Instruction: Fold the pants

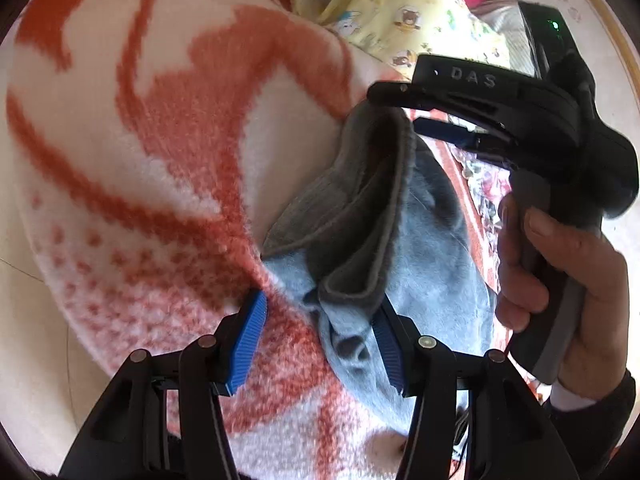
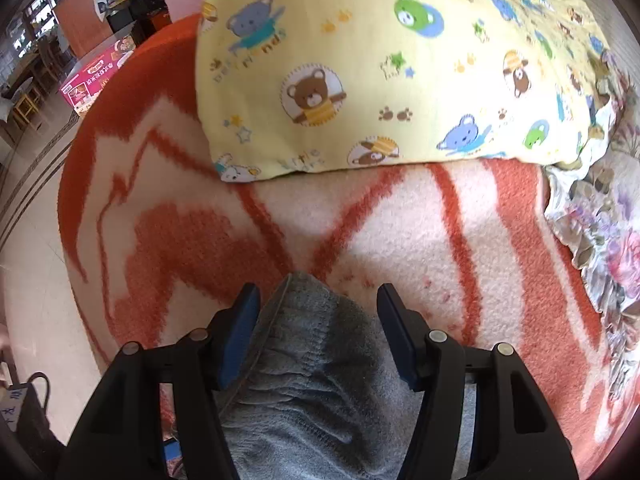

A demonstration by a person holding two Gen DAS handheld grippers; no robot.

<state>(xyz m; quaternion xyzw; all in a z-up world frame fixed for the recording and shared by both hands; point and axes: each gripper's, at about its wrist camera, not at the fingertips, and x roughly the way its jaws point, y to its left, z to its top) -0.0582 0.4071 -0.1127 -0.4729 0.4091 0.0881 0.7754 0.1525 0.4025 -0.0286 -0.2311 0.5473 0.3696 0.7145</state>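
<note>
The pants (image 1: 420,248) are soft light blue fleece with a grey waistband (image 1: 360,200), bunched on a white and orange blanket (image 1: 160,160). My left gripper (image 1: 320,340) is open; bunched blue fabric lies against its right pad (image 1: 388,344). The right gripper's black body (image 1: 520,112) sits above the pants in the left wrist view, held by a hand (image 1: 560,280). In the right wrist view the right gripper (image 2: 318,328) is open, with the grey waistband (image 2: 308,340) lying between its jaws, not pinched.
A yellow cartoon-bear pillow (image 2: 380,60) lies at the far side of the blanket (image 2: 400,232). A floral cloth (image 2: 600,240) lies at the right. A pink box (image 2: 96,80) and furniture stand on the floor at far left.
</note>
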